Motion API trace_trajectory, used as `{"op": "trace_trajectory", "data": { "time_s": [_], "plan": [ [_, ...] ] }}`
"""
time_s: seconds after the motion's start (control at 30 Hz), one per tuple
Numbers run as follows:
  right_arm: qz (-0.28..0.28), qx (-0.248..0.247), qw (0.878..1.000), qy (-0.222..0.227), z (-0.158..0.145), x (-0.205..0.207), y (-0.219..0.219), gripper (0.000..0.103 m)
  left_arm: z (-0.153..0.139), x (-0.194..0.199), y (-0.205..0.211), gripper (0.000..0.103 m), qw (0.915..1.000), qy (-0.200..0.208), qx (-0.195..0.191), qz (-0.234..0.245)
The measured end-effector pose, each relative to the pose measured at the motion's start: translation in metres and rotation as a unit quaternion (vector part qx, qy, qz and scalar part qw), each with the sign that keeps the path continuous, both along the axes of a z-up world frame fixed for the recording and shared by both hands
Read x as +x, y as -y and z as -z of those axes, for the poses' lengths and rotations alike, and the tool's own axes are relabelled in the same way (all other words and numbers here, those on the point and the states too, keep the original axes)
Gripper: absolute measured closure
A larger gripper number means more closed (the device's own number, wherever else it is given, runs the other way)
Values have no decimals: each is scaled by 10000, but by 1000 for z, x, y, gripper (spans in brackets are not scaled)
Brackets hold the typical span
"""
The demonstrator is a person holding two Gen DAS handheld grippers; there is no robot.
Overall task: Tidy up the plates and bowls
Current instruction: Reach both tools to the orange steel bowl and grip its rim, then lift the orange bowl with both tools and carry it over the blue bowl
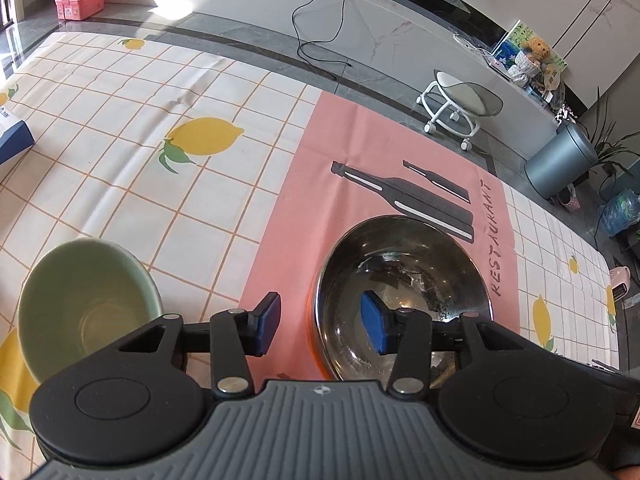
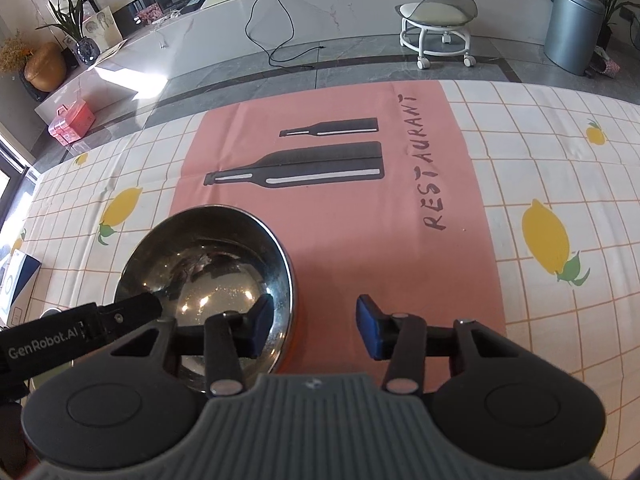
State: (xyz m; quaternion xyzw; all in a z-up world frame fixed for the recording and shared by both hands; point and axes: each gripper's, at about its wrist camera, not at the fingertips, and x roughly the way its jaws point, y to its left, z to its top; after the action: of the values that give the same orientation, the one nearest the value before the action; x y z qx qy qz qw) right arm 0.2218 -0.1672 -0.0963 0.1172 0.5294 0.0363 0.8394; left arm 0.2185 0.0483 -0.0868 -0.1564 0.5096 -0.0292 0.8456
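Observation:
A shiny steel bowl point(image 1: 404, 276) stands on the pink placemat point(image 1: 320, 184). My left gripper point(image 1: 320, 326) is open astride the bowl's left rim, with one blue pad inside and the other outside, neither touching. A pale green bowl point(image 1: 84, 308) stands to its left on the lemon tablecloth. In the right wrist view my right gripper point(image 2: 316, 328) is open astride the right rim of the steel bowl point(image 2: 208, 264), again with a gap on both sides. One of the left gripper's black fingers point(image 2: 132, 308) reaches over the bowl's left rim.
The placemat point(image 2: 340, 208) has bottle prints and the word RESTAURANT. A blue and white box point(image 1: 14, 136) lies at the table's left edge. Beyond the far edge, on the floor, are a wheeled stool point(image 2: 438, 28), a grey bin point(image 2: 572, 32) and a black cable point(image 2: 276, 28).

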Motion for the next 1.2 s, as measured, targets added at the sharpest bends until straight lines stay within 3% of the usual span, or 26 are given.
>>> {"op": "trace_trajectory", "data": {
  "time_s": [0.17, 0.4, 0.47, 0.83, 1.2],
  "plan": [
    [29, 160, 9998, -85, 8, 1, -1, 76, 2, 1, -1, 76, 10000, 6, -3, 19],
    [23, 334, 9994, -52, 10, -1, -2, 88, 2, 1, 1, 94, 10000, 5, 18, 35],
    [17, 367, 9993, -49, 9, -1, -3, 93, 2, 1, 1, 95, 10000, 1, 30, 43],
    [-24, 359, 9994, 0, -2, -11, -2, 94, -16, -14, 2, 95, 9999, 97, 103, 76],
    [-211, 350, 9990, 168, -37, -56, 8, 94, -48, -63, 11, 95, 9996, 101, 102, 229]
  ]
}}
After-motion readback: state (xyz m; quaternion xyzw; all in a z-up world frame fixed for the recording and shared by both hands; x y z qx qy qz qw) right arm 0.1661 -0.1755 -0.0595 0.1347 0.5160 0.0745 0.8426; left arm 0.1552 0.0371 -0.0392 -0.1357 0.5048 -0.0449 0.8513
